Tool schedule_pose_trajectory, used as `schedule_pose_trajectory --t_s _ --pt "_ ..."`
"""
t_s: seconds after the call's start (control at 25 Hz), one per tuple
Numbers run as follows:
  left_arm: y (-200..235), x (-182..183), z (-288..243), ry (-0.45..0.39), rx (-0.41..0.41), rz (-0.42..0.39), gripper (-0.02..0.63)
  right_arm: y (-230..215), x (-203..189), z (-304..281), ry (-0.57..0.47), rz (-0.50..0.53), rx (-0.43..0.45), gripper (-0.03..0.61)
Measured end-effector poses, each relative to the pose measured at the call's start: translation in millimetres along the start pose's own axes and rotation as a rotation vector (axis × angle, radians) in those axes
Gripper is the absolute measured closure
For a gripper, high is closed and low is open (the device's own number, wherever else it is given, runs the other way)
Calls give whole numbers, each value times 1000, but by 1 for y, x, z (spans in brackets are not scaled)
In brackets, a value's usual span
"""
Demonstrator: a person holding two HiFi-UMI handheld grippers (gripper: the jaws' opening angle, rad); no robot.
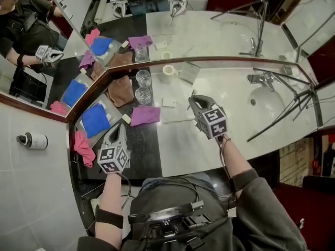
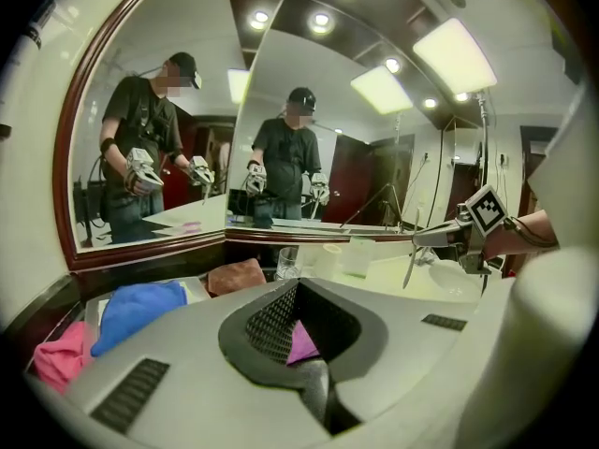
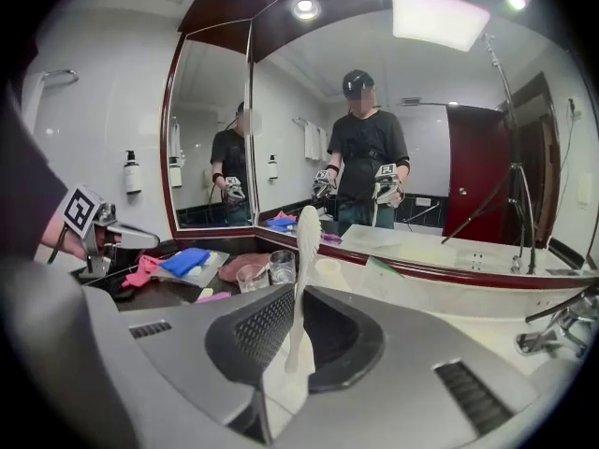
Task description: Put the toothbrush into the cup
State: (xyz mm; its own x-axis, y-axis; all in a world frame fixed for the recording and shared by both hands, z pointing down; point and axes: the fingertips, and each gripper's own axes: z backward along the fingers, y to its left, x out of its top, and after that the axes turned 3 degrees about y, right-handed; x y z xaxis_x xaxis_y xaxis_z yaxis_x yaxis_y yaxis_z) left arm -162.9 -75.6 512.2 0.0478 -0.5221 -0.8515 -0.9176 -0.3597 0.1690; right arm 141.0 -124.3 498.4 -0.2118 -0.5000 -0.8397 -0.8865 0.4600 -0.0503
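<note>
The first half of the task looks done: the right claw (image 1: 192, 102) is clenched on the toothbrush (image 3: 304, 251). In the right gripper view the brush stands nearly upright between the jaws, with its head on top and its lower end down in the claw. The claw is in the air above the pale part of the counter (image 1: 183, 145).

The cup (image 1: 168, 70) is white and stands at the back of the counter, near the mirror (image 1: 209, 35). It looks empty, and the brush is well apart from it. Two glasses (image 1: 143, 86) stand just left of it, so it is possible to take the wrong vessel.

The left claw (image 1: 116, 129) is clenched on nothing and is over the dark part of the counter.

What I think is left: to carry the brush over the cup, lower it inside and release it.
</note>
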Motion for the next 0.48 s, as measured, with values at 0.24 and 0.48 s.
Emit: schedule_pose_trajectory --t_s 0.24,0.48 --pt "-29 -14 -6 26 -30 -3 612 14 -53 17 168 276 -10 523" --pt "-47 -33 -5 52 -60 -4 612 44 -122 25 385 618 16 524"
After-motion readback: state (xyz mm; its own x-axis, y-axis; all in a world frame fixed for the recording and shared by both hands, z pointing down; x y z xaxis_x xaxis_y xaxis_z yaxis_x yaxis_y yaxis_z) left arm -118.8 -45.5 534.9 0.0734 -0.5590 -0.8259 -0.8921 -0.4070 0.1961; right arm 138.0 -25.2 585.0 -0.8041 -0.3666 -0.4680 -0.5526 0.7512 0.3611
